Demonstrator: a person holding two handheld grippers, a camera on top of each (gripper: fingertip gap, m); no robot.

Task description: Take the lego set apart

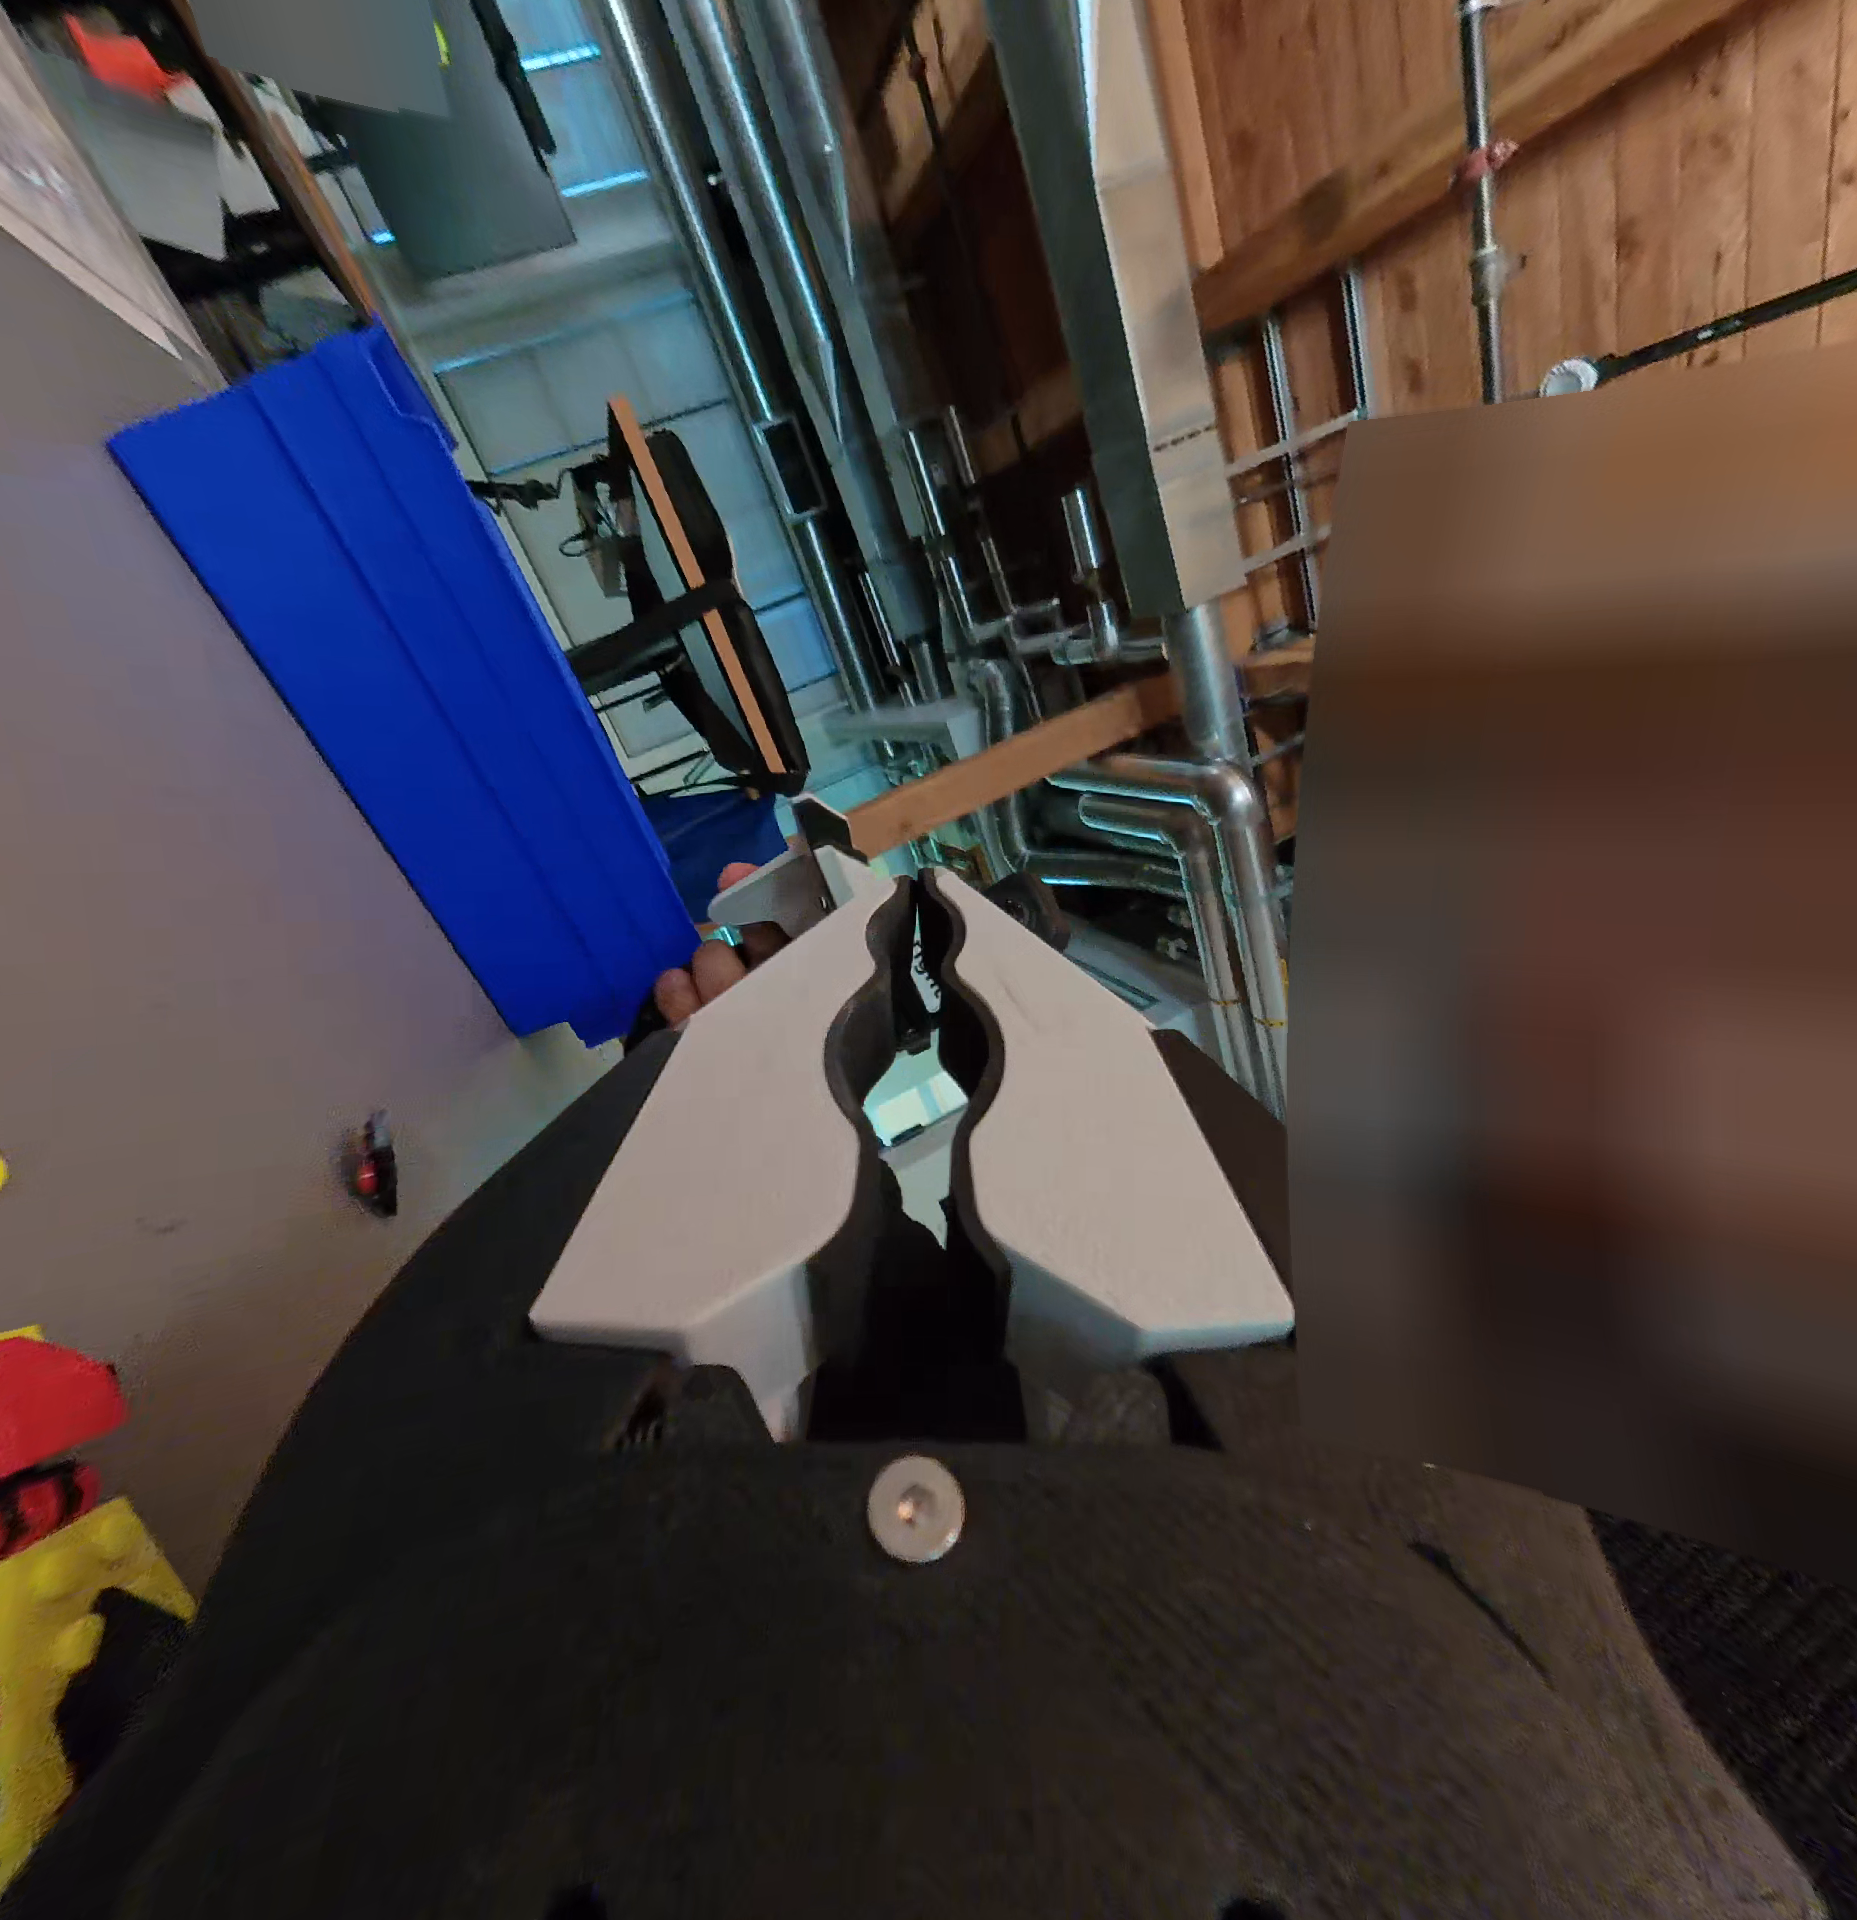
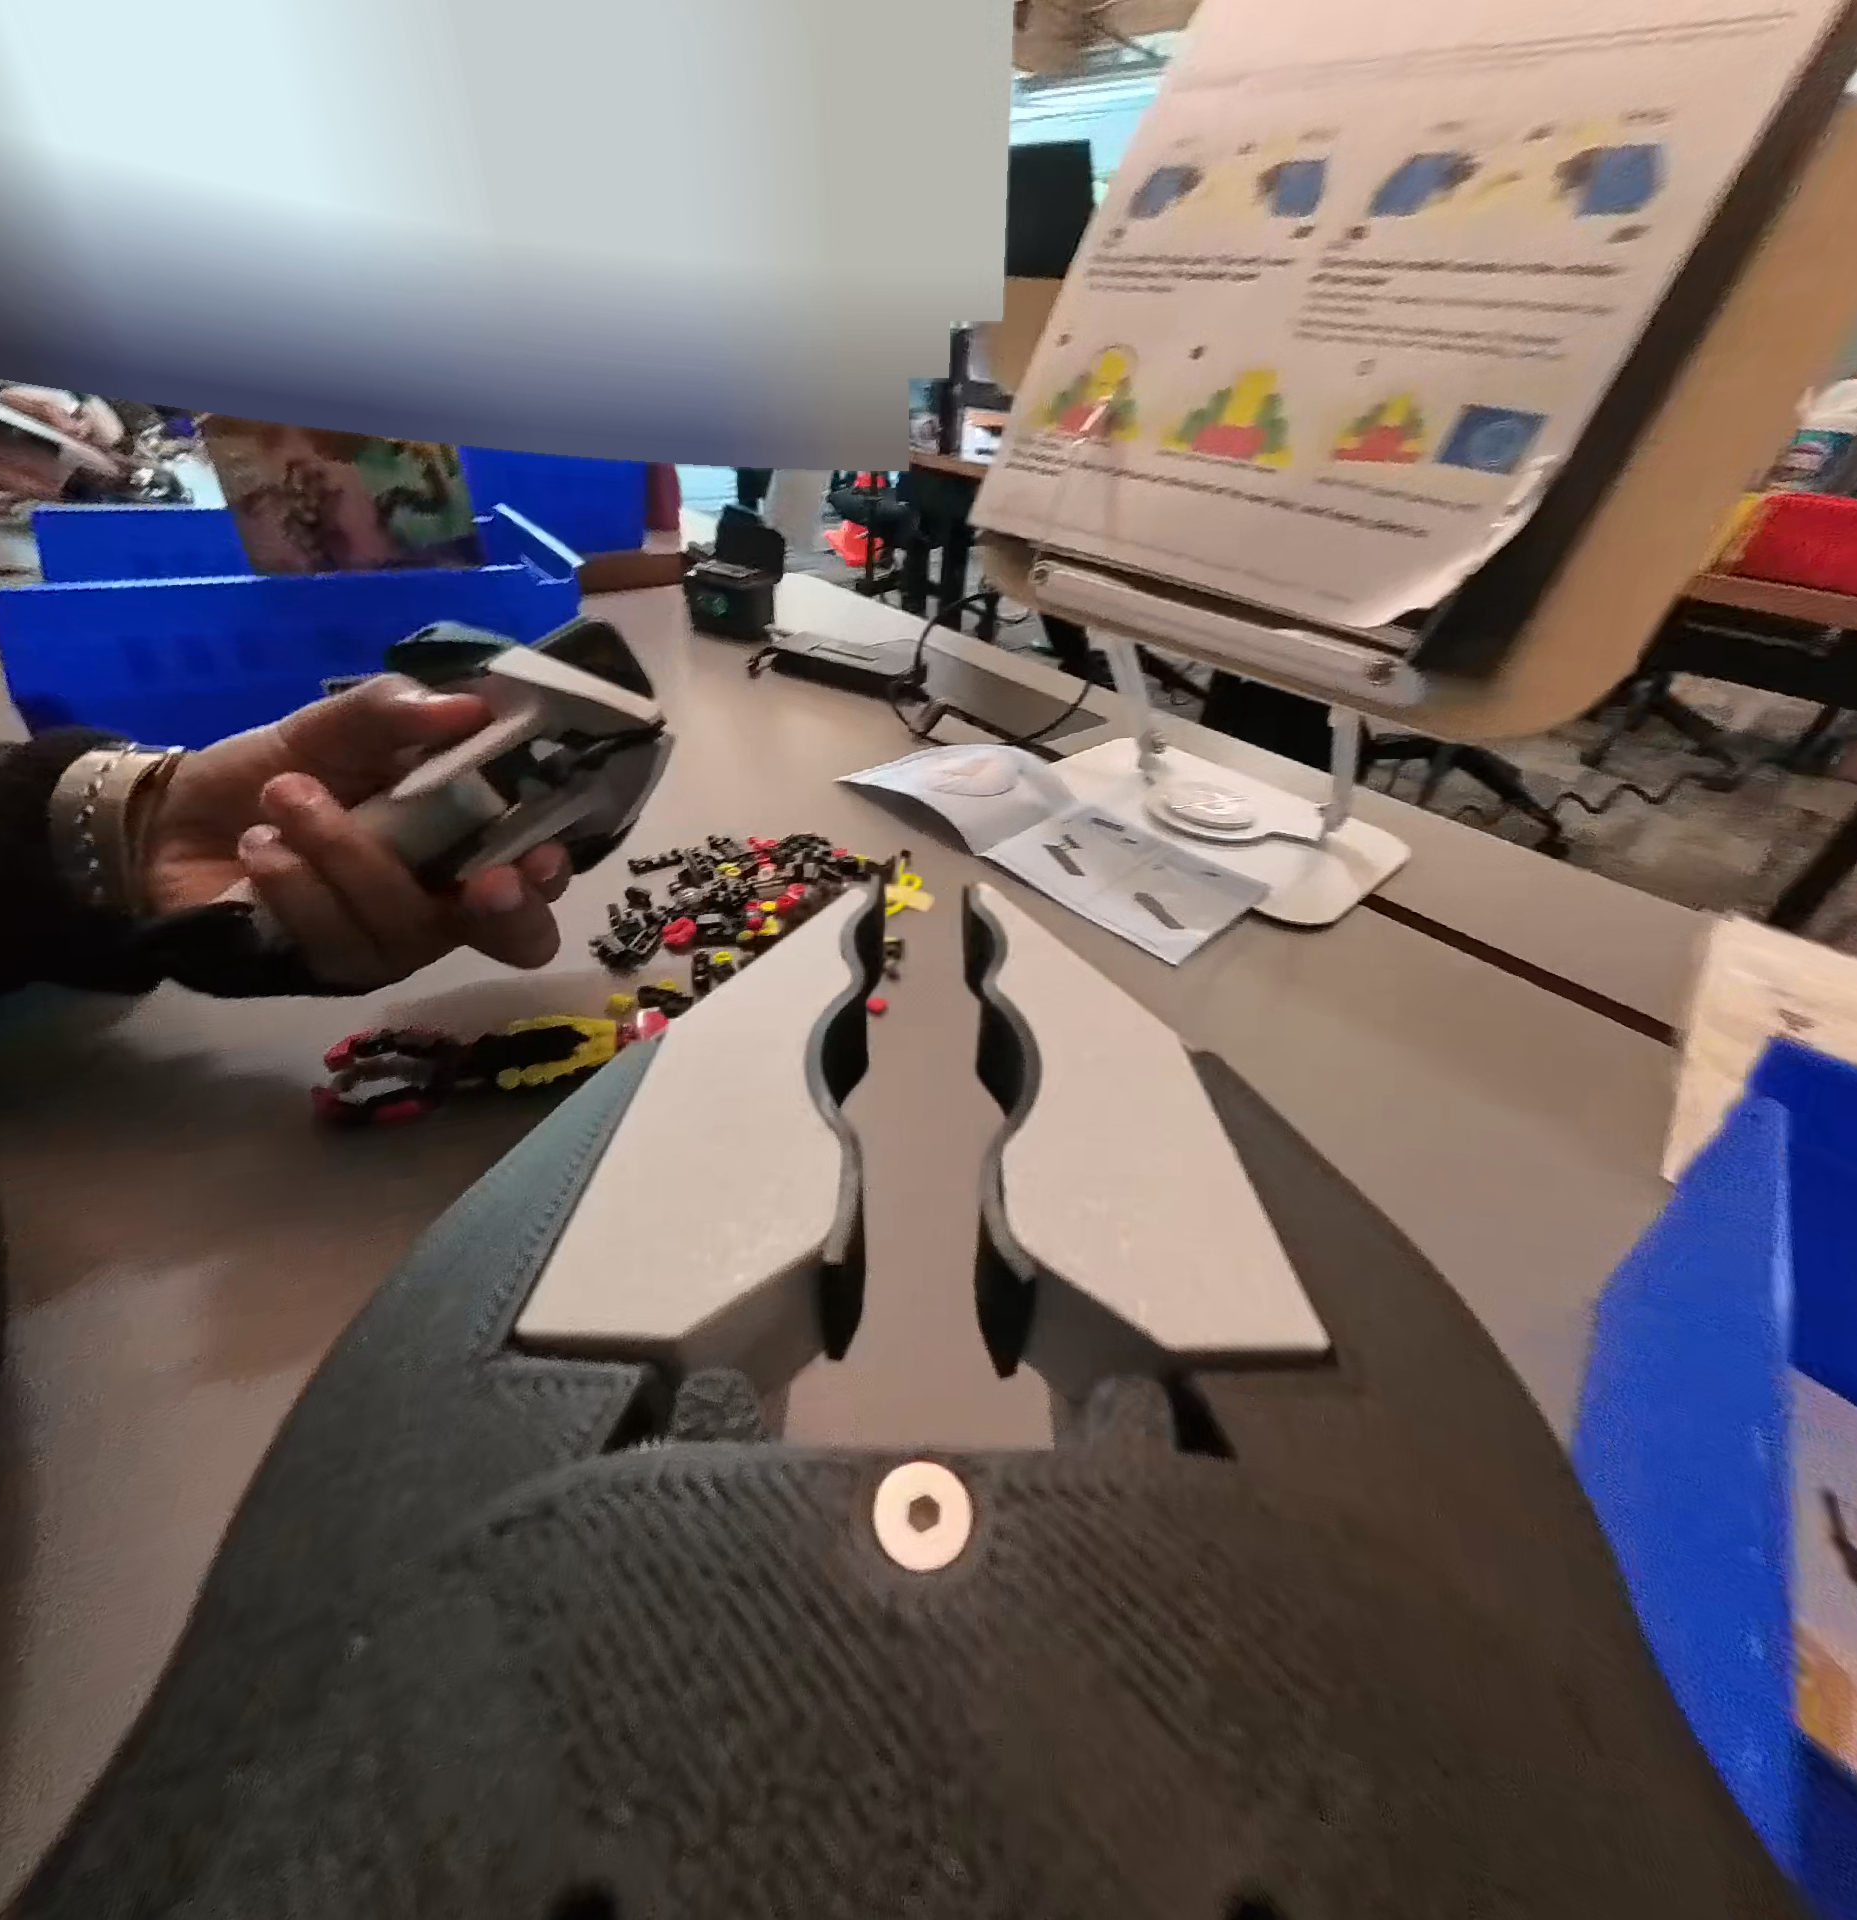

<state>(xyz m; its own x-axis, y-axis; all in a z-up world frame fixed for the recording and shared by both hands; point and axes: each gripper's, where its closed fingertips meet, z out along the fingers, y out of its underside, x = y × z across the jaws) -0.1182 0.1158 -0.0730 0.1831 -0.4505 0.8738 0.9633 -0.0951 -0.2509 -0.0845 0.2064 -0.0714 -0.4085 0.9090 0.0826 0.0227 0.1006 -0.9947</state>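
Mostly done I'd say: loose pieces (image 2: 742, 904) piled on the counter (image 2: 1319, 1039), one black-yellow-red chunk (image 2: 477, 1060) left assembled beside them. Right gripper (image 2: 922, 902) jaws open and empty; left gripper (image 1: 924, 883) jaws nearly closed, lifted away, gripping nothing I can see.

A grey-brown table (image 2: 1319, 997) fills the middle of the right wrist view. At centre lies a heap of small black, red and yellow lego pieces (image 2: 737, 904); a partly built black, yellow and red lego model (image 2: 477, 1055) lies at lower left of it. An open booklet (image 2: 1059, 831) and a white stand base (image 2: 1288, 842) sit to the right. Blue bins (image 2: 228, 634) stand at upper left, another blue bin (image 2: 1713, 1455) at lower right.
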